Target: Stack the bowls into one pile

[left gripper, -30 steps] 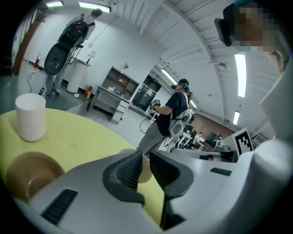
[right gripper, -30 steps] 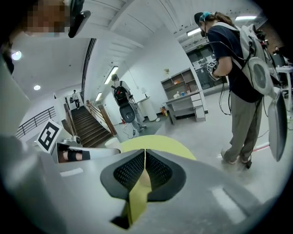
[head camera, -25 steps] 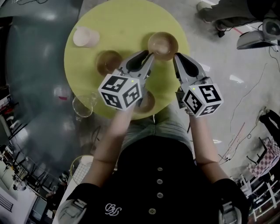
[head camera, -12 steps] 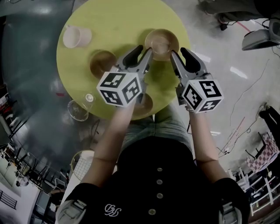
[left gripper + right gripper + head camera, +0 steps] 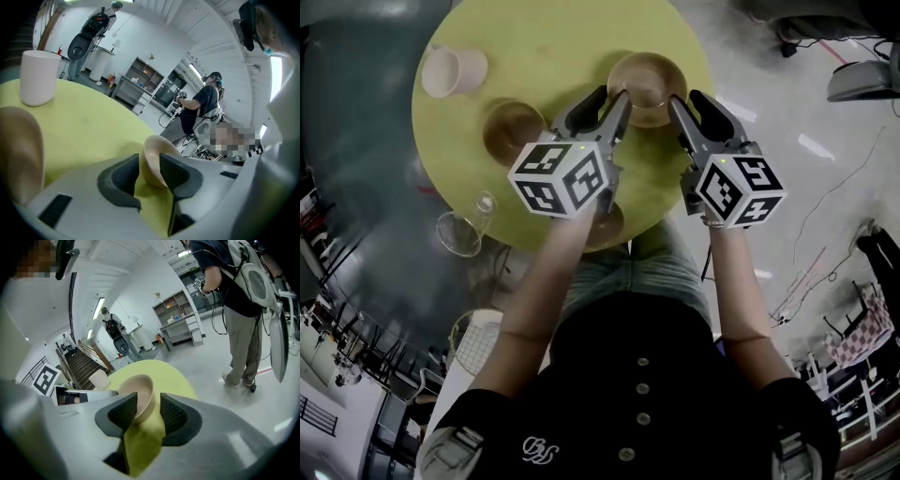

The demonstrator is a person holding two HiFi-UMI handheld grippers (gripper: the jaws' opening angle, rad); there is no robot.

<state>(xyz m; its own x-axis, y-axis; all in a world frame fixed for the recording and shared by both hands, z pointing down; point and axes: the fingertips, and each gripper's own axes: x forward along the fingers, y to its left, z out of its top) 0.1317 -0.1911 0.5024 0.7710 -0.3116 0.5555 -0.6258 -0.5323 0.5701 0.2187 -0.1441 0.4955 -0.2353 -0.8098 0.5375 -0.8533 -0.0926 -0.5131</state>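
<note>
Pale grey glossy floor (image 5: 787,187), round yellow-green table (image 5: 544,37) in the middle, white walls (image 5: 140,296), long strip light (image 5: 98,308) overhead, open metal shelving (image 5: 180,312) by the far wall, dark staircase (image 5: 79,364) to the left

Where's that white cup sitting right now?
In the head view, the white cup sits far left on the yellow table, just beyond the nearest bowl.

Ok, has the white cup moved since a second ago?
No. The white cup sits by the yellow table's far-left edge, up-left of the bowl, as before; only the view shifted.
</note>
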